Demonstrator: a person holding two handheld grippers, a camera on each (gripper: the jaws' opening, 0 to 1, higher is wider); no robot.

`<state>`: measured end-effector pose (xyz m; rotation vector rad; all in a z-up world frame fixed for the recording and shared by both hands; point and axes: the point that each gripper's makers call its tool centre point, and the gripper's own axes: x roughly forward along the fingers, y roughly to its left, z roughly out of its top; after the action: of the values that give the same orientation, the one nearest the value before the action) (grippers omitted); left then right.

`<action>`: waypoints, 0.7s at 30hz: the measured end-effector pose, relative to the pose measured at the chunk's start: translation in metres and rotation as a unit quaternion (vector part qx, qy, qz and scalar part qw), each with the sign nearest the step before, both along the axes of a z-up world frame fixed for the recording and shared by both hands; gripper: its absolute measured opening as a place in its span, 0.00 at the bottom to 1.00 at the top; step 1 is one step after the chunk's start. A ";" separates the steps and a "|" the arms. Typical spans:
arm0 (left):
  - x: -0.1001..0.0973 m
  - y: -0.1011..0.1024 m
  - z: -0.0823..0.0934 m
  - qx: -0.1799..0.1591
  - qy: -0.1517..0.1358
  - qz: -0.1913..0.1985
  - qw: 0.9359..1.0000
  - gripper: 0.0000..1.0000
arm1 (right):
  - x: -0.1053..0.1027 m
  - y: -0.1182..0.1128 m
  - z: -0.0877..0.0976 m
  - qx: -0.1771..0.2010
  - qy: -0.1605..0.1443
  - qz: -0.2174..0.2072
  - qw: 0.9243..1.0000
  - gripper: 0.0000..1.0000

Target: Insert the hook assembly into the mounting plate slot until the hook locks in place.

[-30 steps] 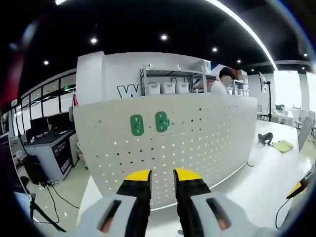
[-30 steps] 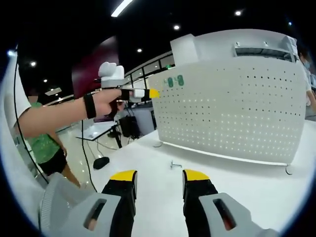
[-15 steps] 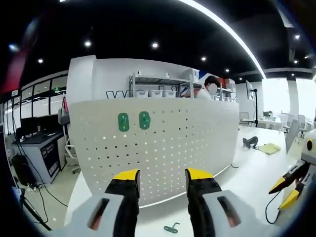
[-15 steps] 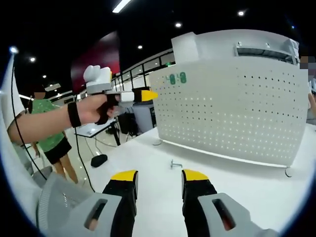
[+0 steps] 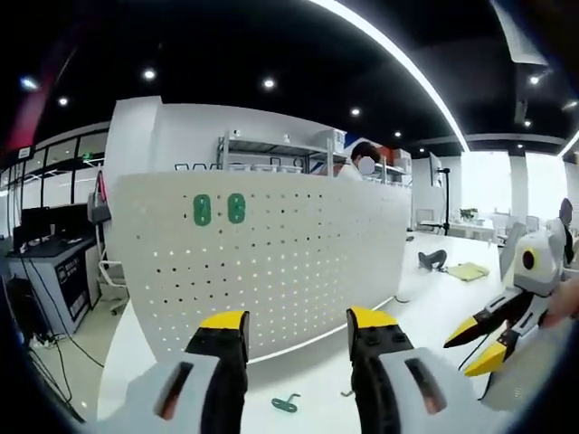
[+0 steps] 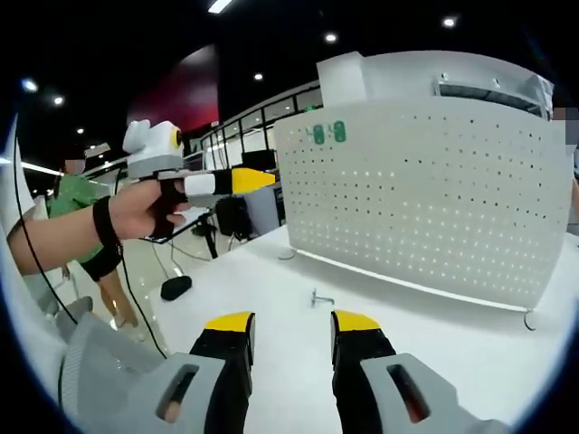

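Left gripper view: white pegboard (image 5: 271,262) standing upright on white table (image 5: 425,307), far side of scene. Two green tags (image 5: 219,209) stuck side by side near pegboard's upper left. Left gripper (image 5: 298,324) low in front, yellow-tipped jaws apart w/ nothing between them. Small green hook (image 5: 286,403) lying flat on table between jaws and pegboard base, apart from both. Tiny metal bit just right of it (too small to tell what). Right gripper (image 5: 479,345) coming in at right edge, jaws spread, empty. Far right on table: dark object and yellowish cloth (image 5: 469,269). Shelf w/ bins (image 5: 271,149) behind pegboard.

Right gripper view: hand (image 6: 145,210) w/ black wristband at left holding left gripper (image 6: 244,181) in air, yellow tip aimed toward pegboard (image 6: 425,199); can't tell jaw gap from this angle. Green tags (image 6: 328,134) at board's top left. Small metal hook (image 6: 317,298) upright on table (image 6: 271,307) near board's foot, beyond right gripper (image 6: 288,324), jaws parted and empty.
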<state>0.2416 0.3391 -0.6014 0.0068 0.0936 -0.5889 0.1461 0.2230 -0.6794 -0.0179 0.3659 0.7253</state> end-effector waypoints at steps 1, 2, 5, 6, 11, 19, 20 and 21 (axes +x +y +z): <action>-0.002 -0.003 -0.001 0.000 -0.002 -0.008 1.000 0.51 | 0.001 0.000 -0.001 -0.001 0.001 0.000 1.000 0.33; -0.005 -0.006 -0.003 0.004 -0.002 -0.018 1.000 0.52 | 0.003 0.001 -0.002 -0.002 0.002 -0.001 1.000 0.33; -0.011 -0.009 -0.010 0.010 0.002 -0.025 1.000 0.53 | 0.006 0.002 -0.004 -0.010 0.005 0.000 1.000 0.33; -0.012 -0.008 -0.010 0.010 -0.001 -0.025 1.000 0.52 | 0.008 0.002 -0.005 -0.011 0.005 -0.001 1.000 0.33; -0.018 -0.007 -0.020 0.014 0.005 -0.033 0.999 0.55 | 0.012 0.004 -0.009 -0.020 0.010 0.003 1.000 0.33; -0.030 -0.007 -0.034 0.018 0.012 -0.041 0.999 0.63 | 0.023 0.008 -0.017 -0.025 0.016 0.001 1.000 0.33; -0.033 -0.007 -0.036 0.017 0.013 -0.042 0.999 0.64 | 0.024 0.009 -0.019 -0.026 0.017 0.002 1.000 0.33; -0.034 -0.008 -0.037 0.018 0.013 -0.042 0.999 0.65 | 0.025 0.009 -0.021 -0.029 0.020 0.004 0.999 0.33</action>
<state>0.2073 0.3313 -0.6389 0.0389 0.1297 -0.6713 0.1712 0.2317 -0.7007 -0.0601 0.4255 0.7232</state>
